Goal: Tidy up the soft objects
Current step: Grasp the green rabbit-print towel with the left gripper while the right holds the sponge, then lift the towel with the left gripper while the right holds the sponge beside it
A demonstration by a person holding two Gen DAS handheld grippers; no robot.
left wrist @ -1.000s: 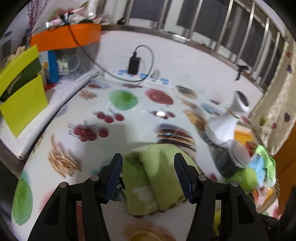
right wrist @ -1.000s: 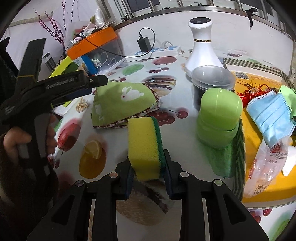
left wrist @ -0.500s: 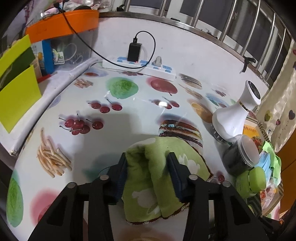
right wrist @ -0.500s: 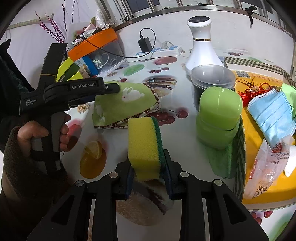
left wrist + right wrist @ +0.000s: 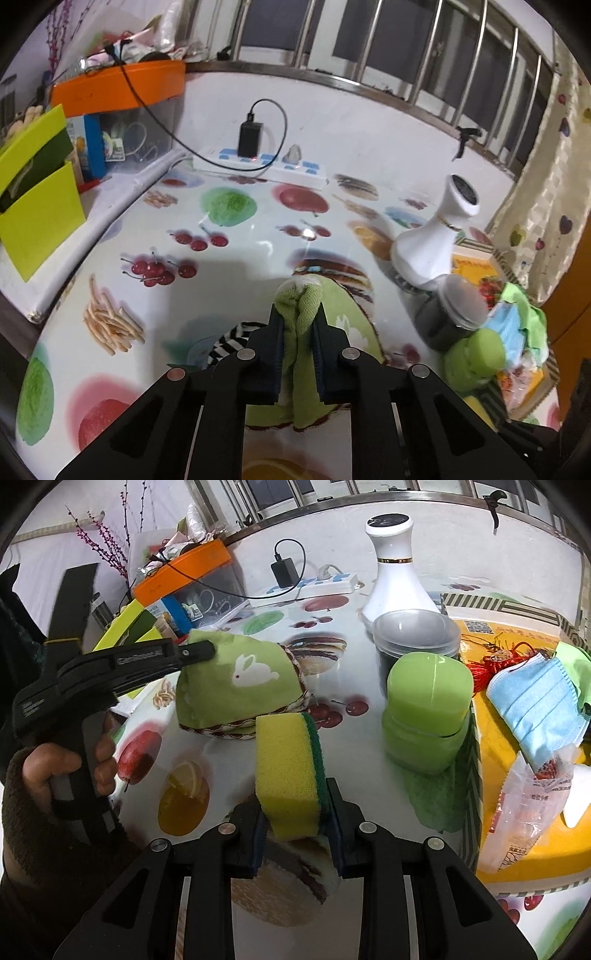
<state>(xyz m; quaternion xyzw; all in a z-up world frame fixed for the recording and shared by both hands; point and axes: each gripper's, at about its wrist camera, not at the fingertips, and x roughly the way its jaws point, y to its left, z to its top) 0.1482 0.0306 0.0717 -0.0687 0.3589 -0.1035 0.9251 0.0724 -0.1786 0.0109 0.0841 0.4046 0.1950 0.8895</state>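
The left gripper [image 5: 298, 317] was clamped tight on a bunched fold of the green cloth [image 5: 240, 686], which lay near the middle of the table [image 5: 258, 236], partly lifted. The right gripper [image 5: 295, 812] pinched the sponge [image 5: 288, 768] upright above the table's near edge. A green box [image 5: 428, 716] and a mask [image 5: 535, 705] sat toward the right edge.

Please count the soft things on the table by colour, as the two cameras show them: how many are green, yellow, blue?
Green: 2, the rabbit cloth and the green towel under the green box.
Yellow: 1, the sponge.
Blue: 1, the face mask.
Total: 4.
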